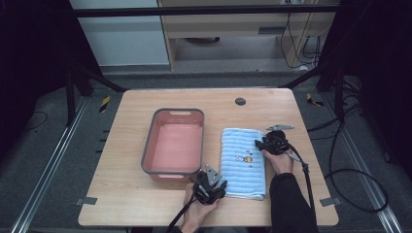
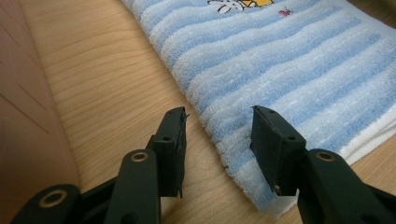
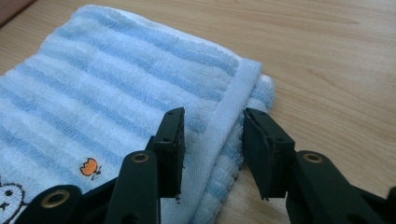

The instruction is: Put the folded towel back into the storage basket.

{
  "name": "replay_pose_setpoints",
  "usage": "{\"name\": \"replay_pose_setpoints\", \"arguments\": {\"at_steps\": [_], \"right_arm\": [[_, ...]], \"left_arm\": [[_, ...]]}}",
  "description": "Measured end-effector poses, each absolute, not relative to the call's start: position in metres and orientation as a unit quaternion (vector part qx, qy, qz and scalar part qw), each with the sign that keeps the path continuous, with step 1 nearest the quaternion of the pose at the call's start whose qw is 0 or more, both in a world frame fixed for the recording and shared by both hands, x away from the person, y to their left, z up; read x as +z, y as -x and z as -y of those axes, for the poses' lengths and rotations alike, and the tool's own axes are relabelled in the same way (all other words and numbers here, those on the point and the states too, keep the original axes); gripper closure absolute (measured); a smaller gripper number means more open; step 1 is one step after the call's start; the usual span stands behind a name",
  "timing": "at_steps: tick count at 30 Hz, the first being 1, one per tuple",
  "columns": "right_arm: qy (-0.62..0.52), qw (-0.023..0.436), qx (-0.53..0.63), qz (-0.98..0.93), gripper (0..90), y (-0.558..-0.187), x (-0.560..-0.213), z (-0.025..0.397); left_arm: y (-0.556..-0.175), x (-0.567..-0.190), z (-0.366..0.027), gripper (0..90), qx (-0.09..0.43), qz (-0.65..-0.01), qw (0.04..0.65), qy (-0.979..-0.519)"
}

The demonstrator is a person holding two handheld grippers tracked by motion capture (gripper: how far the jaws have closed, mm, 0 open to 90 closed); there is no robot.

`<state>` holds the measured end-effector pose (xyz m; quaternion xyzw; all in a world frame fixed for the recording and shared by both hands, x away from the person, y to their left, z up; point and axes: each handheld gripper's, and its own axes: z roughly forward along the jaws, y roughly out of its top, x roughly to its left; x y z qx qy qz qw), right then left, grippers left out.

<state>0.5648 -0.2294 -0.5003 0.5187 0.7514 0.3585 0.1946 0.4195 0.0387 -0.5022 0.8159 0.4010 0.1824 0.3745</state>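
Observation:
A folded blue-and-white striped towel point(image 1: 243, 162) with a small cartoon print lies flat on the wooden table, right of centre. My left gripper point(image 1: 217, 187) is at the towel's near left corner, open, its jaws straddling the towel's folded edge point(image 2: 219, 135). My right gripper point(image 1: 260, 143) is at the towel's right edge, farther back, also open; its jaws straddle the white hem point(image 3: 212, 135) of the folded layers. In the left gripper view the left gripper point(image 2: 217, 144) has the towel edge between its pads, and the right gripper point(image 3: 212, 151) stands the same way over the hem.
A pink tub with a grey rim point(image 1: 149, 148) stands empty left of the towel; its side fills the left of the left gripper view point(image 2: 23, 116). A dark round hole point(image 1: 240, 101) sits near the table's far edge. Bare wood lies along the front and left.

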Motion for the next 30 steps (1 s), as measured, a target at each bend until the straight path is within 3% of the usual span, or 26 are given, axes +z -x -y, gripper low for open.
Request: {"name": "replay_pose_setpoints", "arguments": {"at_steps": [9, 12, 19, 30], "right_arm": [[-0.518, 0.176, 0.368, -0.752, 73.5, -0.563, -0.502, 0.229], [-0.518, 0.168, 0.372, -0.752, 78.9, -0.563, -0.501, 0.228], [-0.514, 0.166, 0.378, -0.752, 82.5, -0.562, -0.500, 0.229], [-0.490, 0.187, 0.400, -0.751, 82.8, -0.554, -0.480, 0.228]], "left_arm": [[-0.420, -0.502, -0.036, 64.6, 0.165, -0.407, 0.375, -0.817], [-0.421, -0.501, -0.035, 73.9, 0.154, -0.409, 0.377, -0.817], [-0.420, -0.501, -0.034, 85.6, 0.154, -0.409, 0.380, -0.815], [-0.417, -0.489, -0.041, 87.0, 0.156, -0.406, 0.416, -0.799]]}}
